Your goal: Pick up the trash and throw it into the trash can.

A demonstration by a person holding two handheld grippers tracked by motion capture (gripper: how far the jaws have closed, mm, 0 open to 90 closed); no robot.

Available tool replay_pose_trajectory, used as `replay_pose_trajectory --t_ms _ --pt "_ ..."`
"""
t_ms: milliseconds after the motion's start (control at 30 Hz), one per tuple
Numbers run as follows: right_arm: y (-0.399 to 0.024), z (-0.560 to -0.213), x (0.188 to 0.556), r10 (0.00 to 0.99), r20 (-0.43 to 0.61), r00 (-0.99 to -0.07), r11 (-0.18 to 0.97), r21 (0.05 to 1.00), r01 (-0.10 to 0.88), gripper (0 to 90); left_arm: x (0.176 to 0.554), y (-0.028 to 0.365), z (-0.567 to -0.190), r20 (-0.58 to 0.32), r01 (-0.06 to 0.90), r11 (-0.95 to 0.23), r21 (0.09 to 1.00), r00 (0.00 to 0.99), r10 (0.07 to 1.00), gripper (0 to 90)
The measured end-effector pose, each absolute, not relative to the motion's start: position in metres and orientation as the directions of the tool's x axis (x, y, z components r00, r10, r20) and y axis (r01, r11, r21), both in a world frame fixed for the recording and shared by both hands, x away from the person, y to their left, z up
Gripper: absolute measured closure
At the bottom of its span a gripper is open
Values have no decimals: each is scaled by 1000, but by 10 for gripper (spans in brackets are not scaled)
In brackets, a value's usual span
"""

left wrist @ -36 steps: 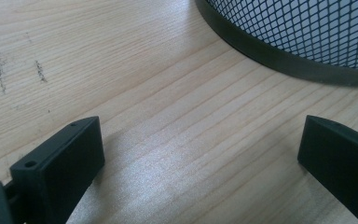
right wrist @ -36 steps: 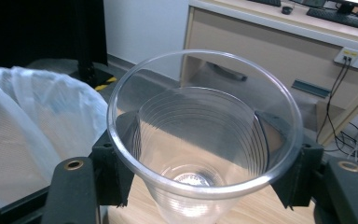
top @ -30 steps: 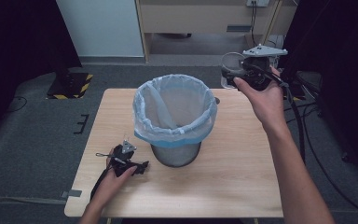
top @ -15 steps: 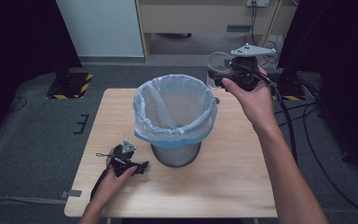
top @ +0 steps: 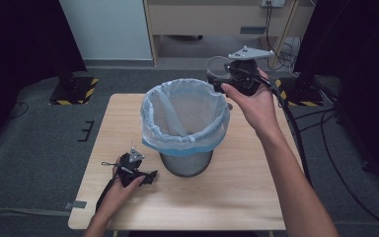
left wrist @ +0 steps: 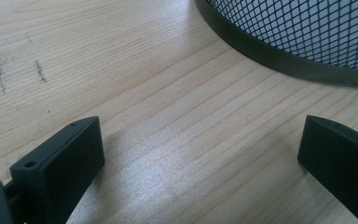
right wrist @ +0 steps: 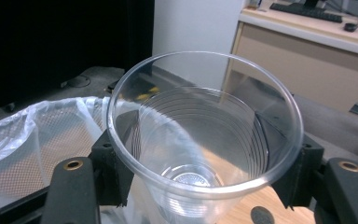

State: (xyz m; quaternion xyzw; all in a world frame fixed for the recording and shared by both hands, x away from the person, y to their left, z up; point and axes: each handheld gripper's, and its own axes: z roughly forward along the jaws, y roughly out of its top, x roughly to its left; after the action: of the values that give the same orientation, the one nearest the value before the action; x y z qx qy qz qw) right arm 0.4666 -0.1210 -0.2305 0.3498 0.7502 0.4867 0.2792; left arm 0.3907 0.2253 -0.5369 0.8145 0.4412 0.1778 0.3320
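Since a second ago the right gripper [top: 225,75] has carried the clear plastic cup [top: 217,69] leftward across the high view, from well off the bin's far-right side to just beside the rim of the waste bin [top: 186,165], whose pale liner bag [top: 177,111] is folded over its rim; the left gripper [top: 137,174] has stayed put on the table [top: 246,192], near the bin's base on its front-left side. The right gripper view adds what the high view cannot: the jaws are clamped on the cup's [right wrist: 204,140] walls from both sides, the cup is upright and empty, and the bag's [right wrist: 32,140] open mouth lies below and to one side of it. The left gripper view shows its own jaws spread wide with nothing but bare wood [left wrist: 168,140] between them, and the bin's black mesh wall [left wrist: 303,32] just ahead.
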Motion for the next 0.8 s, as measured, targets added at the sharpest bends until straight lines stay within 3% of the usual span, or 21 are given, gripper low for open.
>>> replay_pose_trajectory --t_ms 800 --pt "-92 -254 476 763 -79 -642 328 903 279 331 391 226 -537 -3 599 -394 697 552 834 0"
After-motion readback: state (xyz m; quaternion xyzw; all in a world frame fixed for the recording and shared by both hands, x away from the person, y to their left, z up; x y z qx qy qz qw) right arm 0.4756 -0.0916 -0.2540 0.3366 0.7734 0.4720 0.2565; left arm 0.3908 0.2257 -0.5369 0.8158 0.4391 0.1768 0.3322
